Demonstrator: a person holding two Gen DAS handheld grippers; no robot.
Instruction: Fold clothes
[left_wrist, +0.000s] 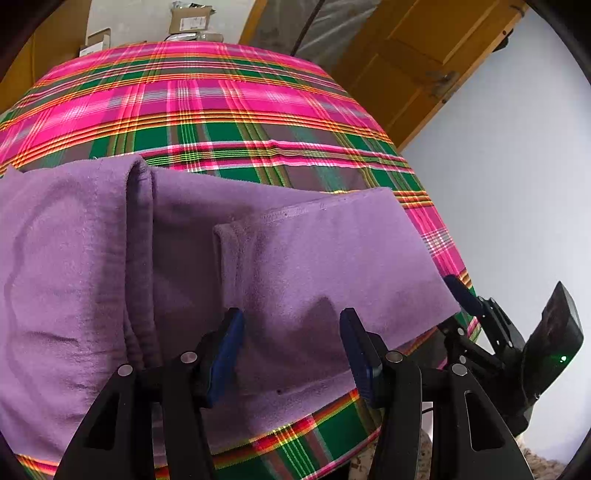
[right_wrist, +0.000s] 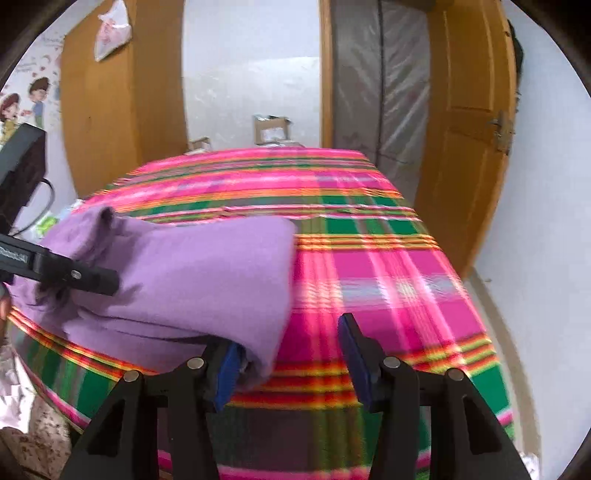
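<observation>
A purple fleece garment (left_wrist: 110, 258) lies folded on a table covered in a pink and green plaid cloth (left_wrist: 221, 99). My left gripper (left_wrist: 291, 350) is open, its blue pads just above the garment's near edge, holding nothing. My right gripper (right_wrist: 291, 354) is open at the garment's right corner (right_wrist: 207, 280); its left pad touches the fabric edge. The right gripper also shows in the left wrist view (left_wrist: 491, 321) at the garment's right edge. The left gripper also shows in the right wrist view (right_wrist: 74, 275), over the garment's left part.
A wooden door (right_wrist: 469, 129) stands open at the right, next to a white wall (left_wrist: 517, 184). Cardboard boxes (right_wrist: 271, 127) sit behind the table's far edge. A plastic-wrapped panel (right_wrist: 380, 92) leans in the doorway. The plaid cloth (right_wrist: 369, 258) lies bare right of the garment.
</observation>
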